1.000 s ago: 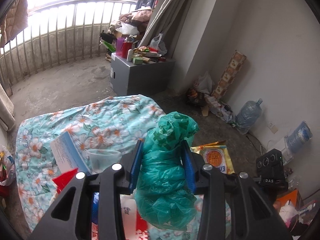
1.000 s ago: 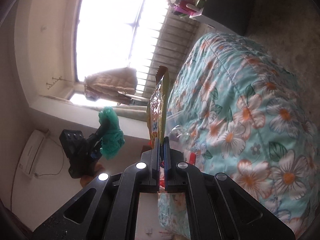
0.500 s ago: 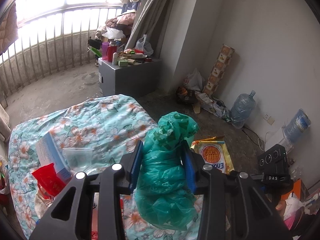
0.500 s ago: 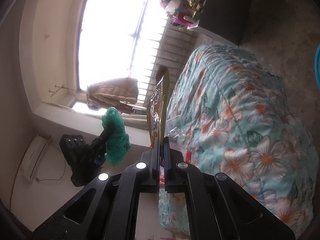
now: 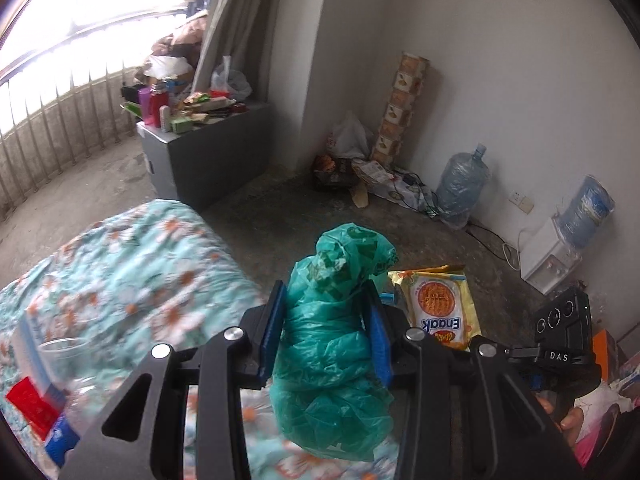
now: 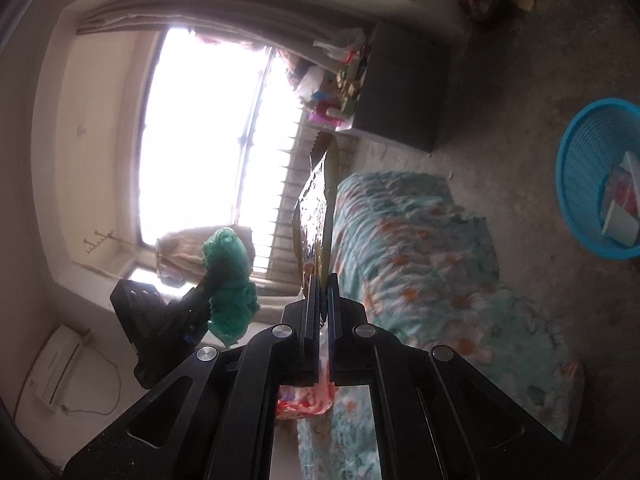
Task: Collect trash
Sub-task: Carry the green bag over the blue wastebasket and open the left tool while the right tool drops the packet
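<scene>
Your left gripper (image 5: 325,322) clamped on one green plastic bag (image 5: 332,344) at lower centre, your right gripper (image 6: 323,296) pinched on one yellow snack wrapper (image 6: 316,216) mid-frame, one blue basket (image 6: 592,176) right edge, one floral bed (image 6: 432,280).

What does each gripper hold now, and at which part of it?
The left gripper holds a crumpled green plastic bag around its middle. The right gripper holds a yellow snack packet by its lower edge, jaws shut on it.

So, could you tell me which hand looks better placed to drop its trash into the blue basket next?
Probably the right: its gripper, shut on the snack wrapper, has the blue basket in view; the left wrist view shows none.
</scene>
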